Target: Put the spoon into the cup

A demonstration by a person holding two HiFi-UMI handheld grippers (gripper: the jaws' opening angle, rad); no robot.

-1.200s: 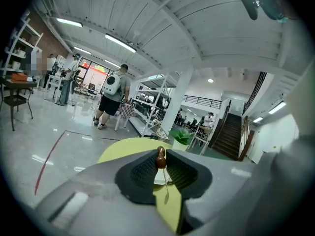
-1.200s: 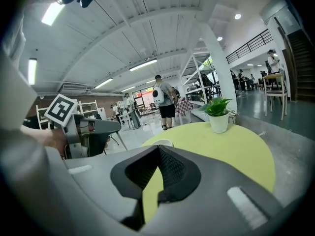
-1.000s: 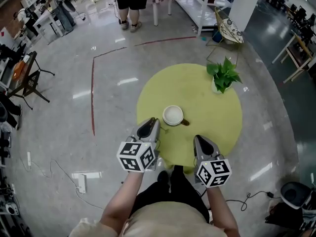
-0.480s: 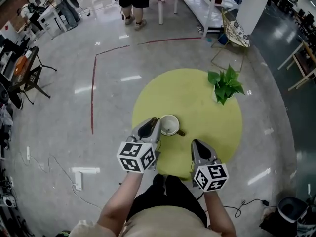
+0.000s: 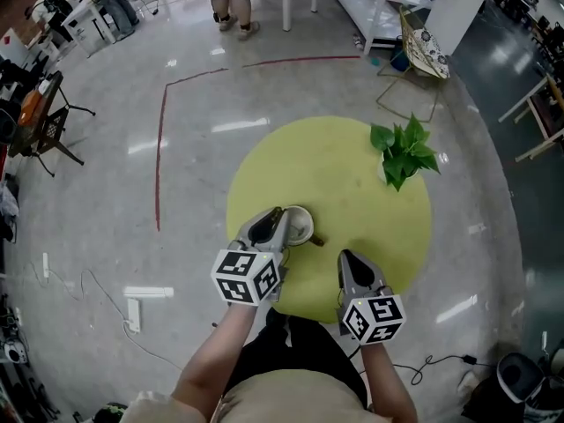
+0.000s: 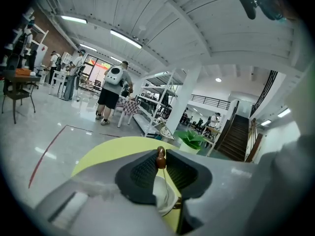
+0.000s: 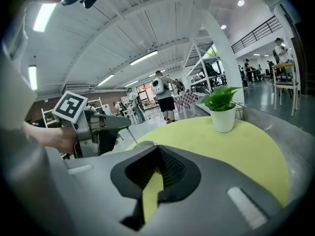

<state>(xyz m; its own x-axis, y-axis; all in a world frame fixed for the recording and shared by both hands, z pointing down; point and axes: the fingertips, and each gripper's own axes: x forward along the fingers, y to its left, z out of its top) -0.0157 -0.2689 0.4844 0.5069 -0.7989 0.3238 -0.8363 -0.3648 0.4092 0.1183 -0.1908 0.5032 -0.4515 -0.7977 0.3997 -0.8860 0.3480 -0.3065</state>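
A white cup with a brown handle stands near the front of the round yellow table. My left gripper is at the cup's left rim, shut on the spoon by its brown knob end. The thin metal shaft hangs down toward the cup; I cannot tell whether the bowl is inside. The right gripper view shows the left gripper with the spoon shaft slanting down. My right gripper hovers over the table's front right, jaws together, with nothing in them.
A potted green plant in a white pot stands at the table's far right, also in the right gripper view as the plant. A red line runs on the glossy floor. A person stands far off beyond shelving.
The left gripper with the spoon has closed in on the cup from the left and now overlaps its rim. The right gripper shifted slightly nearer the table's front edge.
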